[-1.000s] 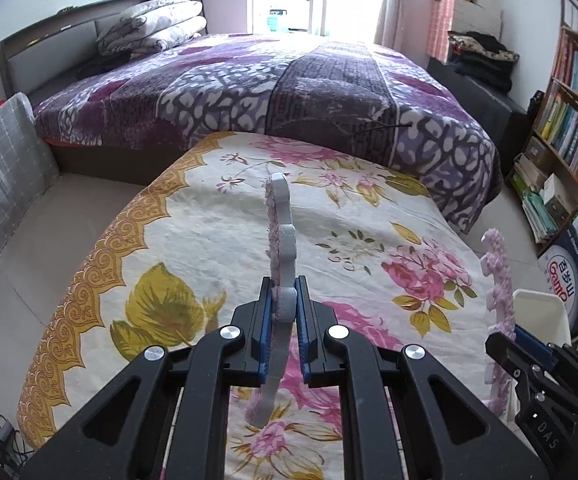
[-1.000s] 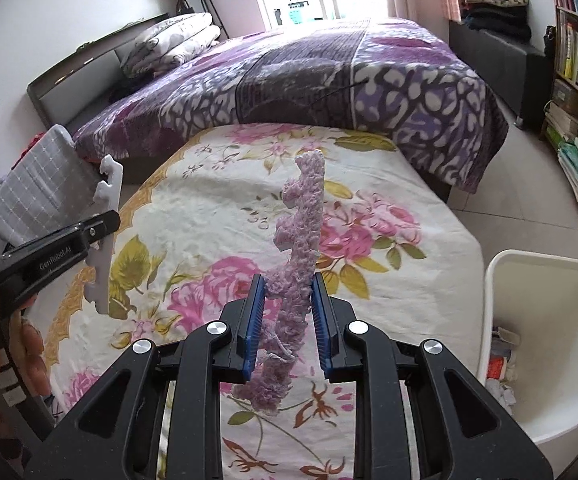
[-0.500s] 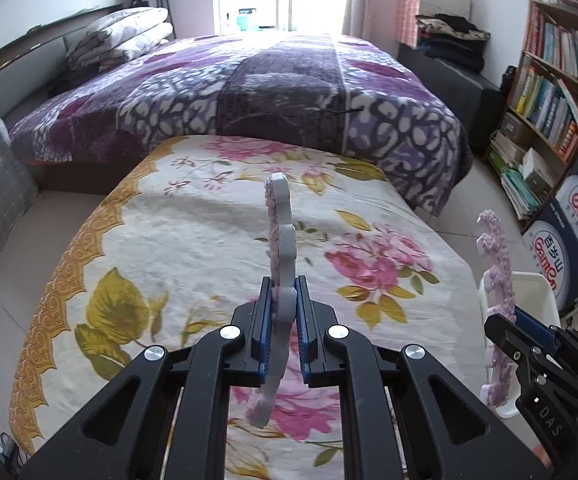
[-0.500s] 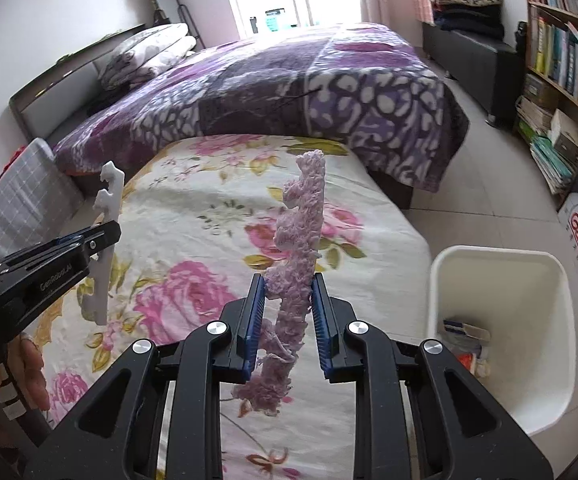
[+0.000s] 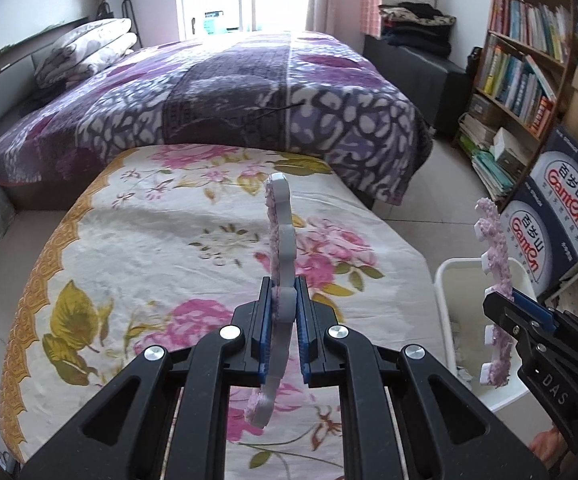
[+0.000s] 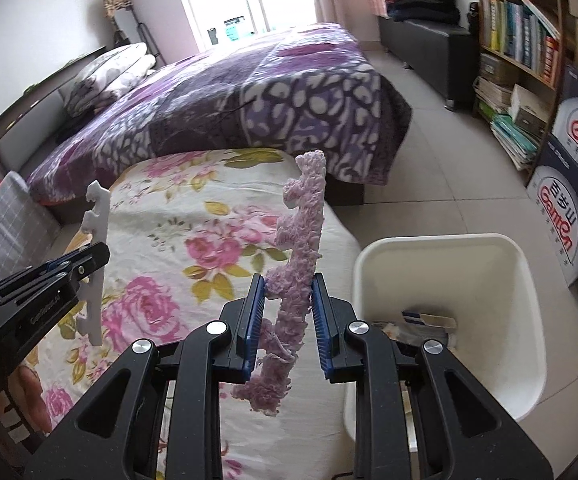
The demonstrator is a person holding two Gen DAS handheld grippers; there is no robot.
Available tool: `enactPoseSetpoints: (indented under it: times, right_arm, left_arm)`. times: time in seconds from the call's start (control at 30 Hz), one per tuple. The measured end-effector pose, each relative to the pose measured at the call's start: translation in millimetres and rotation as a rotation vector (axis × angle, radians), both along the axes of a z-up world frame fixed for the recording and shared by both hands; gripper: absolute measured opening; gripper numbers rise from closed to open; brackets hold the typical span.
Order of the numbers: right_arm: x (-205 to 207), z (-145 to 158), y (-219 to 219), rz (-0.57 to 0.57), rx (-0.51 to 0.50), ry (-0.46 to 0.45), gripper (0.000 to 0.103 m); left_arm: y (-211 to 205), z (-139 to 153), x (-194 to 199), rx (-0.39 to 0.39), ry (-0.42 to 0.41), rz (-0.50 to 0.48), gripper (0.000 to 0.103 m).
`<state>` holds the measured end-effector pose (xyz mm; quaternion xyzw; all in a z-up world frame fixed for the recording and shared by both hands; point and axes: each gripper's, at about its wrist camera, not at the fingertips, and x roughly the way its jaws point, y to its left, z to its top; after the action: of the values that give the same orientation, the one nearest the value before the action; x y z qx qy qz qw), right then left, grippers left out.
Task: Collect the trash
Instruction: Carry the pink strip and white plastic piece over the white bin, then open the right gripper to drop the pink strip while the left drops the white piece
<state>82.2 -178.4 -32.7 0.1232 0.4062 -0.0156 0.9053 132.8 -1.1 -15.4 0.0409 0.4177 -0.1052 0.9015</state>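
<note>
My left gripper [image 5: 280, 312] is shut on a white foam mat strip [image 5: 280, 240] with pink fuzz on one face, held upright over the floral sheet [image 5: 149, 240]. My right gripper [image 6: 287, 312] is shut on a second pink fuzzy mat strip [image 6: 303, 240], held upright at the bed's right edge, just left of the white trash bin [image 6: 521, 280]. The bin holds some paper scraps. The right gripper [image 5: 529, 320] and its strip [image 5: 495, 264] show in the left wrist view in front of the bin [image 5: 445, 280]; the left gripper [image 6: 69, 268] shows at left in the right wrist view.
A purple patterned bed [image 5: 229, 92] lies beyond the floral sheet. A bookshelf [image 5: 525, 60] and blue cartons [image 5: 561, 200] stand at right by the bin. A grey checked cushion [image 6: 5, 232] is at left. Tiled floor [image 6: 449, 160] lies between bed and shelf.
Both grippers have swung right with their strips still held. The bin has come closer and fuller into both views.
</note>
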Motion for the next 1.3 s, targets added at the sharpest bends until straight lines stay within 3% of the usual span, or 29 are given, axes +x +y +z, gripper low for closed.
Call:
enactPoseSetpoints:
  times: [0.53, 0.57, 0.67, 1.03, 1.1, 1.3]
  right_arm:
    - [-17.3, -3.4, -77.3, -0.185, -0.004, 0.041, 0.025]
    - [-18.2, -3.6, -79.9, -0.192, -0.007, 0.042, 0.027]
    - [-26.7, -3.2, -95.4, -0.237, -0.01, 0.038, 0.047]
    - [-59.6, -1.9, -157.0, -0.371, 0.016, 0.017, 0.059]
    - [-64.9, -2.2, -165.3, -0.384, 0.019, 0.017, 0.066]
    - [-80.2, -2.4, -191.6, -0.433, 0.017, 0.016, 0.068]
  left_arm:
    - [-74.6, -8.8, -13.0, 0.008, 0.021, -0.138, 0.011]
    - [-78.6, -9.3, -13.8, 0.008, 0.022, -0.145, 0.011]
    - [-94.7, -10.8, -16.8, 0.007, 0.025, -0.174, 0.011]
    - [-154.4, -18.4, -29.5, -0.007, 0.054, -0.277, 0.011]
    - [-162.5, -18.8, -32.8, -0.014, 0.058, -0.295, 0.011]
    - [-189.2, -21.5, -38.3, -0.085, 0.093, -0.379, 0.015]
